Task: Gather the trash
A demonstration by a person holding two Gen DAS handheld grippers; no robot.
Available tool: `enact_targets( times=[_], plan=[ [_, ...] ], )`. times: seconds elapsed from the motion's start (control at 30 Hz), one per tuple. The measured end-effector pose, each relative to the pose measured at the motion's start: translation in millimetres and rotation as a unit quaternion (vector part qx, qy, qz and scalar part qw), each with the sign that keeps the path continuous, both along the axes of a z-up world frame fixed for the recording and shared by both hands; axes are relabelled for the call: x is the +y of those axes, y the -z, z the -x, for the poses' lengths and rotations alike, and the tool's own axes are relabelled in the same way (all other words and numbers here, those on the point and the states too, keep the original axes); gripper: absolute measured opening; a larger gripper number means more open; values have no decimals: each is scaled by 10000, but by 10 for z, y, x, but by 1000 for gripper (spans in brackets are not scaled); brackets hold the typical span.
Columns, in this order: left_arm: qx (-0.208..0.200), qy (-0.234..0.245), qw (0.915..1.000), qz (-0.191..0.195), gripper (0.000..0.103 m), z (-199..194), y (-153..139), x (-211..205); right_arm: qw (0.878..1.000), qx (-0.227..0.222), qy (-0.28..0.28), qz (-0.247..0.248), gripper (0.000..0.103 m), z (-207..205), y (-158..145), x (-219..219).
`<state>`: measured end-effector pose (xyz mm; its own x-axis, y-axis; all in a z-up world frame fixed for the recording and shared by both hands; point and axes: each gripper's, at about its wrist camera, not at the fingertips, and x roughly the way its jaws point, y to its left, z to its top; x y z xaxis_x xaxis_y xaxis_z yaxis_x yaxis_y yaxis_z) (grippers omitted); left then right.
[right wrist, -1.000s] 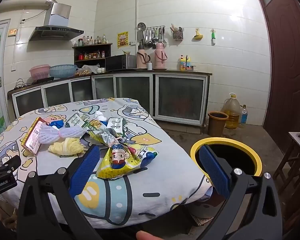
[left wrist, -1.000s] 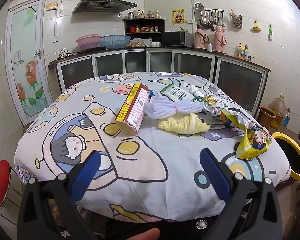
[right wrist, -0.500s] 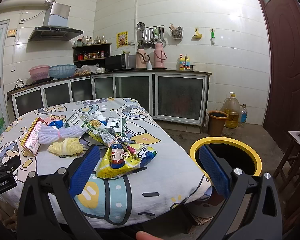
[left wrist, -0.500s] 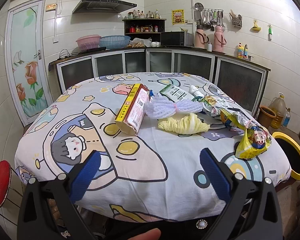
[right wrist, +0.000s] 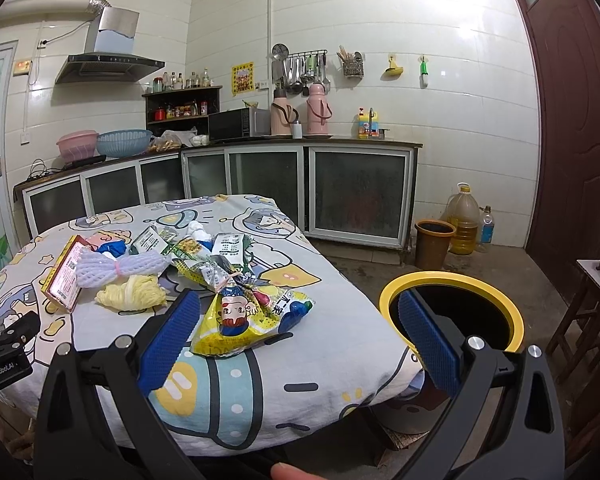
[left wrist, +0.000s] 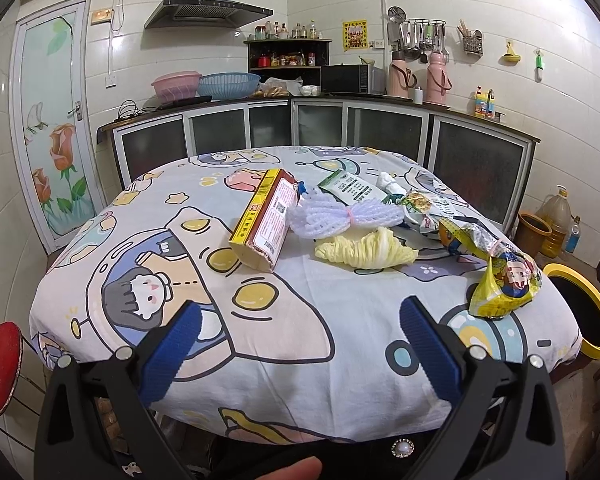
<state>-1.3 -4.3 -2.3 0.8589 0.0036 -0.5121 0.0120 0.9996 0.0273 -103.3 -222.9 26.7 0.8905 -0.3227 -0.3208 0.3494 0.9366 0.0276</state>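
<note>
A white-tiled kitchen holds a round desk (left wrist: 148, 240) covered by a cartoon-print cloth, with dark-fronted cabinets along the far walls. The trash lies in a loose row across the middle of the desk and toward its right edge. A red and yellow carton (left wrist: 266, 220) lies on its side near the centre. Just right of it is a bundle of white foam netting (left wrist: 340, 216), touching a pale yellow crumpled wrapper (left wrist: 366, 249) on its near side. Behind the netting lies a green and white packet (left wrist: 350, 188), and further right a heap of printed wrappers (right wrist: 204, 264). A yellow snack bag (right wrist: 246, 318) with a cartoon face sits nearest the right edge. On the floor beside that edge stands a black bin with a yellow rim (right wrist: 452, 280).

The left hand-held gripper (left wrist: 298, 344) hovers at the near edge of the desk, its blue pads spread wide and holding nothing. The right hand-held gripper (right wrist: 296, 338) is also spread wide and empty, with the snack bag just beyond its left pad.
</note>
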Motion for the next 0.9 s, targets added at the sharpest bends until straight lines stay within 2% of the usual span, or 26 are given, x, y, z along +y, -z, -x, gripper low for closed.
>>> enact_targets(
  times=[0.9],
  plan=[
    [45,-11,10000,15,96,20,-9,-9,10000,31,27,-34,96,-10,33,19]
  ],
)
